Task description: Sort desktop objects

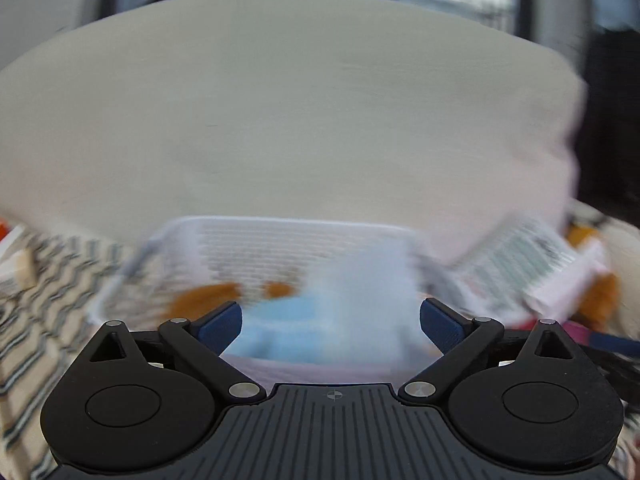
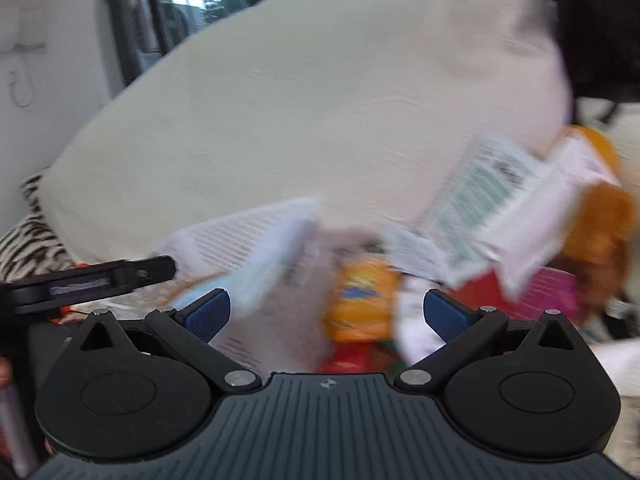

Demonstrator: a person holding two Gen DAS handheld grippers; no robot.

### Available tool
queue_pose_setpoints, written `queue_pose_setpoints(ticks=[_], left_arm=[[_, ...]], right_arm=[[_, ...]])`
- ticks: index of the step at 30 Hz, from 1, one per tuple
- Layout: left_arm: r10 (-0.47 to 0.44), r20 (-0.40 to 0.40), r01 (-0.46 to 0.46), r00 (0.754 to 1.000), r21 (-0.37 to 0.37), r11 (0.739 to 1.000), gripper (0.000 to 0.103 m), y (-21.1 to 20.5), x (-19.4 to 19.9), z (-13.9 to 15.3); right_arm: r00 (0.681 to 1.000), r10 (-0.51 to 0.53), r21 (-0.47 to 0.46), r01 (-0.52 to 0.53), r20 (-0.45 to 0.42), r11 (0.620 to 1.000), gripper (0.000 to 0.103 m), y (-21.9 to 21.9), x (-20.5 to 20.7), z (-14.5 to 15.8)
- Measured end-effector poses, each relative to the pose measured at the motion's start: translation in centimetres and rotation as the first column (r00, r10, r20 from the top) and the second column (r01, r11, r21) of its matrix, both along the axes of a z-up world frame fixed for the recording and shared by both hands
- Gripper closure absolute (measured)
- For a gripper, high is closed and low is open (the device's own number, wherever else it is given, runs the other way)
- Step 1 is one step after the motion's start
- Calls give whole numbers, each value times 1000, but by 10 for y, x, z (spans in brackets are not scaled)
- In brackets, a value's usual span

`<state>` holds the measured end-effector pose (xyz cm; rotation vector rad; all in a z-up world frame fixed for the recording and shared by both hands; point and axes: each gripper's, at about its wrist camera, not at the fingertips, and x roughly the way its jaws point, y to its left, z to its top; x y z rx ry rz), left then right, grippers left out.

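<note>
- Left wrist view: the left tool (image 1: 331, 322) is seen with its blue pads spread wide and nothing pressed between them. A pale blue object (image 1: 320, 316), blurred beyond naming, is found straight ahead at 12 o'clock, lying inside the white slatted basket (image 1: 280, 240). Its long axis cannot be told. A printed booklet (image 1: 528, 256) is seen at 2 o'clock, well off the line of the pads.
- Right wrist view: the right tool (image 2: 327, 312) is likewise held wide apart and empty. An orange packet (image 2: 360, 300) is found just ahead at 12 o'clock, standing roughly upright, so its long axis is judged to run across the closing line of the pads. The basket is placed at 10 o'clock, the booklet at 2 o'clock.
- The orange packet is judged nearer the right tool, the pale blue object nearer the left.
</note>
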<state>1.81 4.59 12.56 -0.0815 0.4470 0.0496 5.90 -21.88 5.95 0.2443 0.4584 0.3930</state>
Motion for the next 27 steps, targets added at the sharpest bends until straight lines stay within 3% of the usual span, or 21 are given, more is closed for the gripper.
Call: queue_pose_setpoints(ticks=[7,11,16,20,23,25,27], left_arm=[[-206,-27,206,978,-2,979,0,-91,-12,-13],[-249,-57,248,967,-28,968,0,-123,-11,-35],[-272,-115,263,955,-88,961,0,-128,-6,-70],[-262,-142,254,954,-77,964,0,-123,-8,-85],[-252,-159,239,955,-96,966,0,-112,-8,-90],[-242,-161,228,957,-105,968,0,-103,-9,-93],[-227,-159,209,961,-120,971,0,-95,-7,-98]], right_arm=[[980,-193,-17,194,52,981,1,-66,14,-1],[964,-266,32,266,-10,963,1,-106,46,3],[950,-294,100,304,-103,947,1,-131,98,19],[936,-325,-7,327,-134,945,1,-130,152,16],[923,-290,-71,281,-254,957,1,-127,181,-10],[926,-242,-109,219,-290,970,0,-117,177,-27],[954,-197,-182,157,-225,971,0,-96,151,-34]])
